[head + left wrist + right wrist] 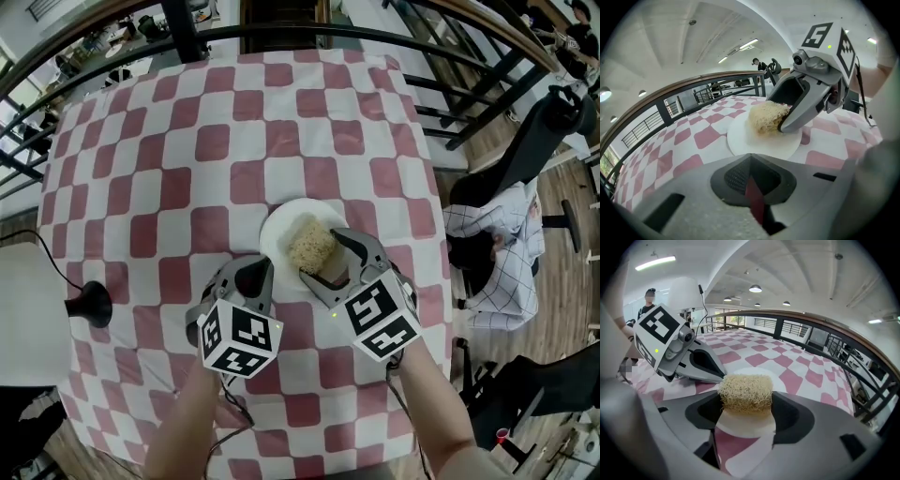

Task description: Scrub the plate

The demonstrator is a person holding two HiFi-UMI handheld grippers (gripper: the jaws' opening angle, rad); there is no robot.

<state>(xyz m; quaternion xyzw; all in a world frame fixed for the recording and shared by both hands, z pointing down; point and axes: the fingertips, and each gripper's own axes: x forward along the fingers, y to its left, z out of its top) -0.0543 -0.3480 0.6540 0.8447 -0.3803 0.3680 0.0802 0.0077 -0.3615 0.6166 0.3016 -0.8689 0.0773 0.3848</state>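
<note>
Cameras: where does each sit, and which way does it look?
Head view: on the person's head, looking steeply down at table, forearms, left hand-held gripper, right hand-held gripper.
Left gripper view: on the left one, looking along its shut jaws.
Right gripper view: on the right one, along jaws clamping the sponge.
Shared: all show plate and sponge.

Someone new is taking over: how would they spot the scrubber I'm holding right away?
Find the table with the red-and-white checked cloth; on its near half sits a round white plate. On that plate, pinched in the fingers of the right gripper, is the scrubber: a straw-coloured fibrous block, the only rough-textured thing there.
</note>
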